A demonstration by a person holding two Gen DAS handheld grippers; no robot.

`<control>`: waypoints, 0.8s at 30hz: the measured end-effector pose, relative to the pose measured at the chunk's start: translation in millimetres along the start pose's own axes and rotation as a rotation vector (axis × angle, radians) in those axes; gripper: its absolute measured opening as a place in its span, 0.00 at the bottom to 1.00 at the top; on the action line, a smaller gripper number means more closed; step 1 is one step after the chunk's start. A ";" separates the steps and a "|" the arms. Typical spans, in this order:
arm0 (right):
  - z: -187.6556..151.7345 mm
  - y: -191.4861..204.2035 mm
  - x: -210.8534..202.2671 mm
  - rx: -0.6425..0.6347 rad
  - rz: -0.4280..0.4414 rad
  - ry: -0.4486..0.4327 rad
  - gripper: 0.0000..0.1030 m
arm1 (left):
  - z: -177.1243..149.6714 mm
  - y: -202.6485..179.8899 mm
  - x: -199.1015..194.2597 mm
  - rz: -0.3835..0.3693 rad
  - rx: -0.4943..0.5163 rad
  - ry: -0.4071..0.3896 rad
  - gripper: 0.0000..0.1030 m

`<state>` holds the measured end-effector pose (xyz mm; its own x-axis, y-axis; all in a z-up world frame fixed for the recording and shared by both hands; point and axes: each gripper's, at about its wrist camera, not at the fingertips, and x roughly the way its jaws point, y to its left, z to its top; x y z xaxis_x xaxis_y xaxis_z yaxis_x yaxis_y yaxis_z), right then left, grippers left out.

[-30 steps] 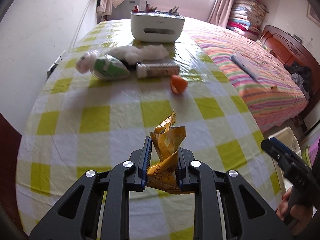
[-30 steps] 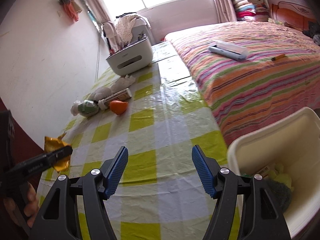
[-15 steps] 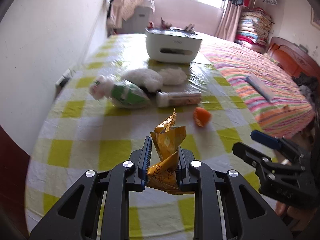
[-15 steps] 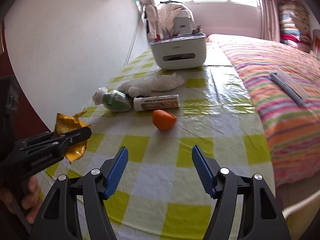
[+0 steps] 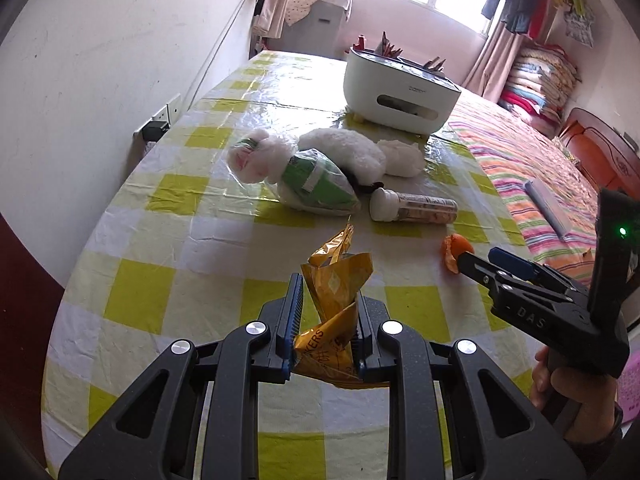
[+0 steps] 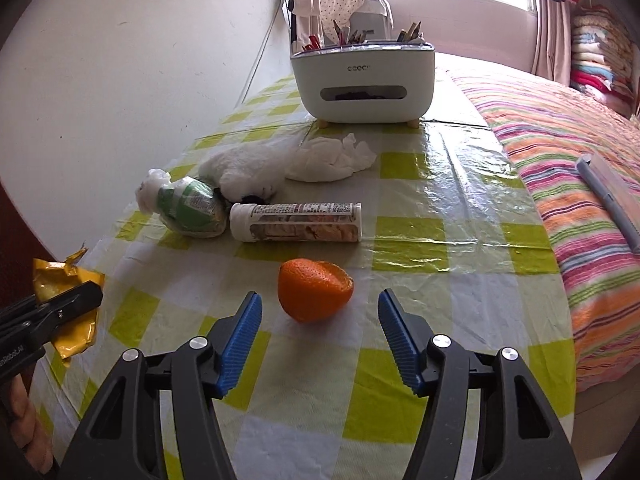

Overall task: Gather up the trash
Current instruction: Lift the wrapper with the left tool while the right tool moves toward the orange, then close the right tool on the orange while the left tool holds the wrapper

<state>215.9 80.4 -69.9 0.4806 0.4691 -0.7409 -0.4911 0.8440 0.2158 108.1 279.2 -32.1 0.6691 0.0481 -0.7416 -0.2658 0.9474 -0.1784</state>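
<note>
My left gripper [image 5: 326, 312] is shut on a crumpled golden snack wrapper [image 5: 334, 300], held above the checked table; the wrapper also shows at the left of the right wrist view [image 6: 60, 300]. My right gripper [image 6: 320, 332] is open, its jaws wide on either side of an orange peel [image 6: 314, 294] lying just ahead of the fingertips, apart from them. In the left wrist view the right gripper [image 5: 492, 260] sits right next to the peel [image 5: 454, 250]. Behind lie a clear tube with a white cap [image 6: 298, 222], a bagged green packet [image 6: 188, 204] and a crumpled tissue [image 6: 330, 158].
A white plush toy [image 6: 244, 170] lies by the packet. A white desk organiser [image 6: 362, 78] with pencils stands at the table's [image 6: 400, 408] far end. A striped bed [image 6: 580, 152] runs along the right edge, a wall along the left.
My right gripper has swung left from the bin side of the table and closed in on the orange peel. The left gripper still holds the wrapper and has turned toward the trash.
</note>
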 end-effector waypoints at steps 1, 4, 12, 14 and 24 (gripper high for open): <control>1.0 0.4 2.6 -0.006 -0.002 0.003 0.57 | -0.4 -0.2 0.9 -0.002 0.000 0.002 0.20; 1.8 1.1 9.7 -0.014 -0.005 0.017 0.53 | -0.4 -2.4 4.0 -0.010 0.000 0.007 0.20; 1.7 4.8 17.2 -0.035 -0.014 0.035 0.32 | -2.8 -12.0 11.4 -0.016 0.016 0.024 0.20; -0.2 5.3 16.7 -0.038 -0.013 0.032 0.30 | -3.8 -16.1 12.1 -0.019 0.027 0.027 0.20; -11.9 -5.4 -0.6 -0.005 0.012 0.039 0.28 | -10.0 -35.9 12.8 -0.012 0.081 0.022 0.20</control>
<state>209.6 72.4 -78.2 0.4460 0.4689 -0.7624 -0.5002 0.8369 0.2221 119.2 242.6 -41.6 0.6565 0.0303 -0.7538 -0.2001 0.9704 -0.1352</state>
